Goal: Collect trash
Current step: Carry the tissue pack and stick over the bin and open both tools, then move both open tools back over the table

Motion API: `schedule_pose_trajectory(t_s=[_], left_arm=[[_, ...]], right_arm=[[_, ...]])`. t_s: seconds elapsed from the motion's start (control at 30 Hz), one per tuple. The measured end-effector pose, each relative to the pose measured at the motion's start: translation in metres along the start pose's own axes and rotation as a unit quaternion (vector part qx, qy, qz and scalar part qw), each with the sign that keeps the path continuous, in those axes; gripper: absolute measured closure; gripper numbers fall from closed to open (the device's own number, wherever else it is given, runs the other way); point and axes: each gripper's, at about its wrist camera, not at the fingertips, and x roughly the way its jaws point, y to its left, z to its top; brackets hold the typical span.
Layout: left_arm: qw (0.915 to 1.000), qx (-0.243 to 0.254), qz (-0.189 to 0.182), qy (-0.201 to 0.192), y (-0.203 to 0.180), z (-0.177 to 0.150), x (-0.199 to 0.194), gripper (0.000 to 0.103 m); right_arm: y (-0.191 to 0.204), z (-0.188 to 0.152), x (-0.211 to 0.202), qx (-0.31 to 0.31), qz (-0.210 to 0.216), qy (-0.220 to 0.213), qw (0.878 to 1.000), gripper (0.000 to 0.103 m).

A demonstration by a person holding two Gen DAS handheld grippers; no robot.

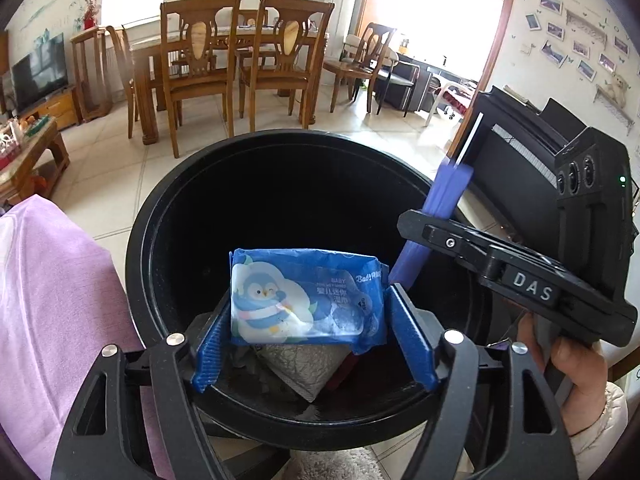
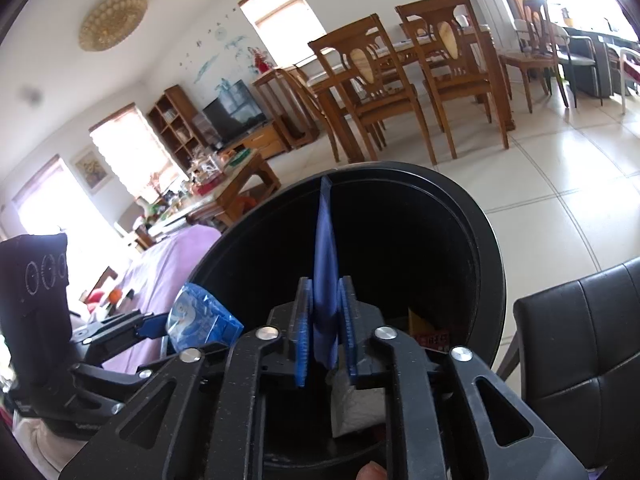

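The left gripper (image 1: 310,320) is nearest in its own view. Its blue pads (image 1: 212,344) touch the two short ends of a blue wet wipes pack (image 1: 304,300), so I judge that it grips the pack across its length. The pack hangs flat above the mouth of the black bin (image 1: 135,240), placed there so that it can fall straight inside.

Beside it, a hand (image 1: 576,376) carries the right gripper (image 2: 325,300). Its jaws stand a little apart, with a long blue strip (image 2: 326,248) upright between them. The pads seem not to press on the strip, so I take this gripper as open and the strip as loose. The strip points down into the same bin, probably for the same reason.

Deeper in the bin lie a grey pouch (image 1: 296,368), a white crumpled piece (image 2: 356,400) and a red and yellow wrapper (image 2: 428,332), so some trash is already collected.

A purple cloth (image 1: 52,280) is just beside the bin on the left. Farther away stand wooden chairs (image 1: 200,60) around a dining table, and a television (image 1: 38,68) by the wall
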Motion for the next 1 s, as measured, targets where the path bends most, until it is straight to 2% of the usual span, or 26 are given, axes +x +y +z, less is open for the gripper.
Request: schedule_pose_trajectory(t_s=[0.1,0.3,0.47,0.57,0.8,1.0], left_arm=[[1.0000,0.002,0.006,-0.003,0.000,0.000,-0.004,0.023],[0.9997,0.006,0.014,-0.018,0.003,-0.005,-0.024,0.013],[0.9991,-0.006,0.019,-0.038,0.016,-0.015,-0.057,0.012],[0.9984,-0.019,0.028,-0.046,0.031,-0.019,-0.075,0.012],[0.9950,-0.050,0.055,-0.066,0.071,-0.042,-0.115,0.012],[0.9908,-0.079,0.076,-0.079,0.113,-0.066,-0.149,0.012]], right_arm=[[0.004,0.004,-0.003,-0.004,-0.001,-0.008,1.000,0.033],[0.012,0.002,-0.011,0.001,0.009,-0.017,1.000,0.033],[0.027,0.000,-0.018,-0.006,0.015,-0.020,1.000,0.033],[0.046,-0.002,-0.017,-0.017,0.018,-0.017,1.000,0.029],[0.109,-0.004,-0.007,-0.056,0.042,-0.005,0.998,0.028],[0.180,-0.011,0.017,-0.098,0.073,0.017,0.992,0.028]])
